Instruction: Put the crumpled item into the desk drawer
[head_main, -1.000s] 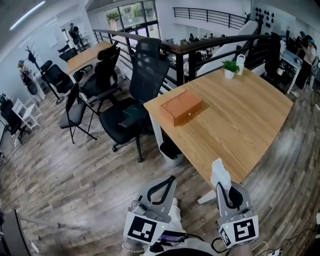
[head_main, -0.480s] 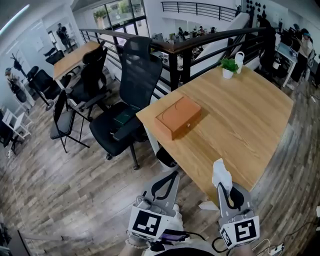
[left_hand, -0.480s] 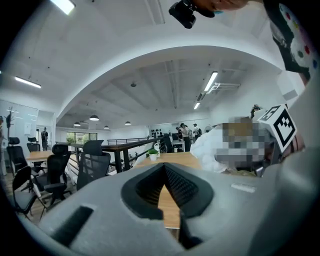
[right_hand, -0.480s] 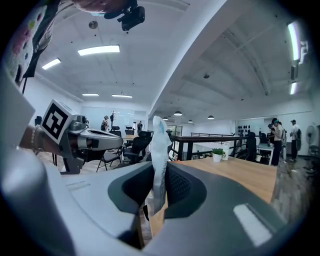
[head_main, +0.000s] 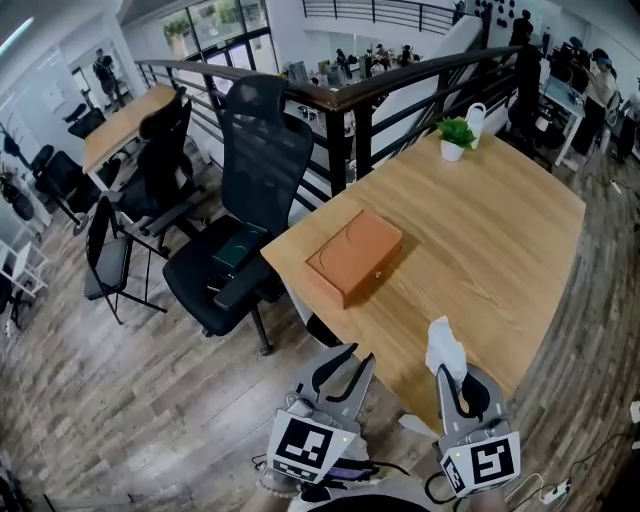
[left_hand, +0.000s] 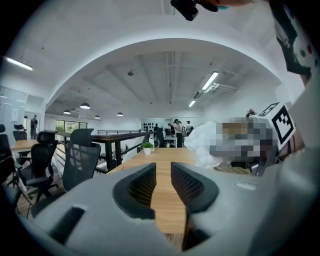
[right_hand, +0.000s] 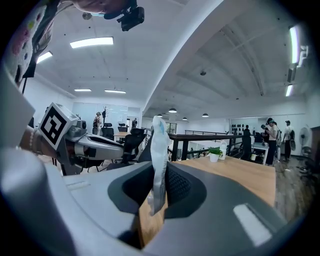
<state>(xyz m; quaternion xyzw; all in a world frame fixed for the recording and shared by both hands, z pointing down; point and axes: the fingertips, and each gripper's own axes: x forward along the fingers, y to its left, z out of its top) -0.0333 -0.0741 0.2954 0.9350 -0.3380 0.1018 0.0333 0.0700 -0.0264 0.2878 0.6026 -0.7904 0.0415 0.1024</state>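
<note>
One crumpled item (head_main: 443, 350), one desk (head_main: 475, 235), one box (head_main: 355, 255)

Left tool (head_main: 356, 362) jaws just opened, nothing between them; it and right tool (head_main: 447, 373) moved closer to bench (head_main: 500, 230).

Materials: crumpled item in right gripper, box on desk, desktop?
Crumpled item: thin white paper or tissue by the look, matte, creased; plastic film not ruled out.
Box: orange-brown, matte, maybe leatherette or card; unclear.
Desktop: light wood grain, satin sheen, likely laminate or veneer.
</note>
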